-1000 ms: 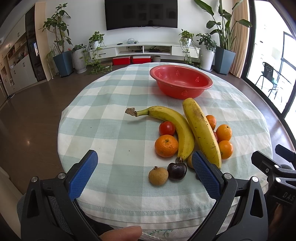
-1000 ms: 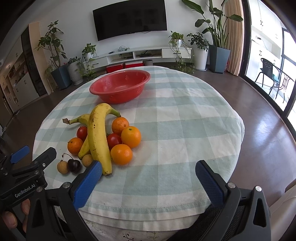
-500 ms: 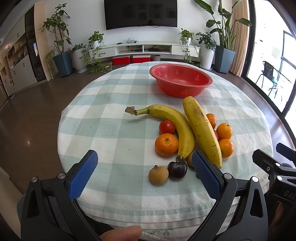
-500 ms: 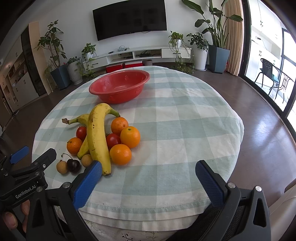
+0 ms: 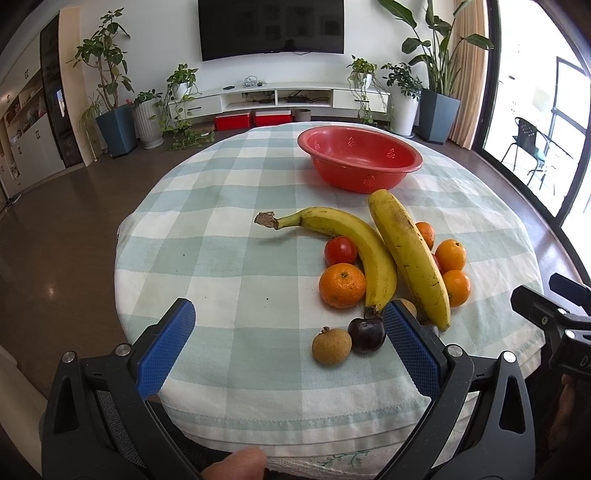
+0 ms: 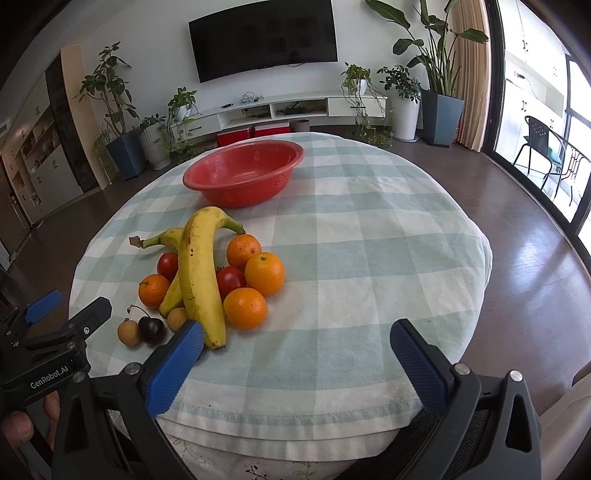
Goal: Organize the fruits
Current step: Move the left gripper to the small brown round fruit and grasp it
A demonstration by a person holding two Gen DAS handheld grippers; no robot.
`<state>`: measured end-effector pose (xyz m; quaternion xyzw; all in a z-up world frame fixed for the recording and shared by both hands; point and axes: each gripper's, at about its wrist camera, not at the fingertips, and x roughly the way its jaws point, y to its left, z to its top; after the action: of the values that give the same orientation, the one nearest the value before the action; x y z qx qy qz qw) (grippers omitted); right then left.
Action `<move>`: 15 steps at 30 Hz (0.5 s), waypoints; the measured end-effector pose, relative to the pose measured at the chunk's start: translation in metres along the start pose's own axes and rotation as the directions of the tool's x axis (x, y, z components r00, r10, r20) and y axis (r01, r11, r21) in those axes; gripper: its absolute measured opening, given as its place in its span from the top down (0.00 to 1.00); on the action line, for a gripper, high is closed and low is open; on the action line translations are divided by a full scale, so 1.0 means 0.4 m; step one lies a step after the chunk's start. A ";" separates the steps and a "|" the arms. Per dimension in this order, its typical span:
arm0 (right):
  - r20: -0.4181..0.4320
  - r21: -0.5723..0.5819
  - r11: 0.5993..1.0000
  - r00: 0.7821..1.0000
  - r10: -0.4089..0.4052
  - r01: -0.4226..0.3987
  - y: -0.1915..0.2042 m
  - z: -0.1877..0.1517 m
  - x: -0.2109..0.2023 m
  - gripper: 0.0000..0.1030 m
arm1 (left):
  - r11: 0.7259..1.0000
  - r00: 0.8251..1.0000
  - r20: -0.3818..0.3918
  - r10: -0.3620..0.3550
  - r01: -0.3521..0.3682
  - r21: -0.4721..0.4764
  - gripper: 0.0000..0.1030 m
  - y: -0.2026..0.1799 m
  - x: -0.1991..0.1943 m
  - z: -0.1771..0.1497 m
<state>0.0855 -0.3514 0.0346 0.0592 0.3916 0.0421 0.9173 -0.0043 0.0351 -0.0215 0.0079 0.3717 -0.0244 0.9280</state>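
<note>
Round and draped in a pale green-and-white checked tablecloth (image 5: 229,258), the bench (image 6: 369,437) fills the near ground of a bright living room. At its near edge both tools hang released and empty: the left hand-held gripper (image 5: 286,345) over bare cloth, the right hand-held gripper (image 6: 295,354) likewise, blue pads spread wide. Just beyond them, toward the near edge, lie a longan (image 5: 331,346) and a dark cherry (image 5: 366,335), touching. Behind these, two bananas (image 5: 408,254) rest side by side, with mandarins (image 5: 342,285) and tomatoes (image 5: 340,250) packed against both flanks. Farther in, near the far edge, stands an empty red bowl (image 5: 360,158), apart from the fruit. Past the bench spreads glossy dark flooring (image 6: 517,229), then potted plants (image 5: 114,110), a low white media shelf (image 5: 288,98), and a wall-mounted television (image 5: 271,26). Glass doors (image 6: 546,110) brighten the right side.
</note>
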 end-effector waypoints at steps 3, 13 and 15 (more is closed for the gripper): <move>0.008 0.028 0.999 0.999 0.031 -0.031 -0.010 0.001 0.003 0.00 | 0.999 0.999 0.028 -0.026 0.026 0.027 0.00 0.027 -0.014 -0.014; 0.025 0.092 0.993 0.997 0.075 -0.077 -0.030 0.000 0.018 0.00 | 0.982 0.976 -0.214 0.046 -0.005 0.187 0.00 0.010 0.053 -0.030; 0.006 0.125 0.987 0.995 0.097 -0.097 -0.042 -0.001 0.028 0.00 | 0.975 0.974 -0.225 0.007 0.043 0.217 0.00 0.002 0.059 -0.026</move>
<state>0.0937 -0.3665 0.0239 0.1358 0.3900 0.0618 0.9086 0.0056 0.0353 -0.0454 0.1102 0.4693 -0.0728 0.8731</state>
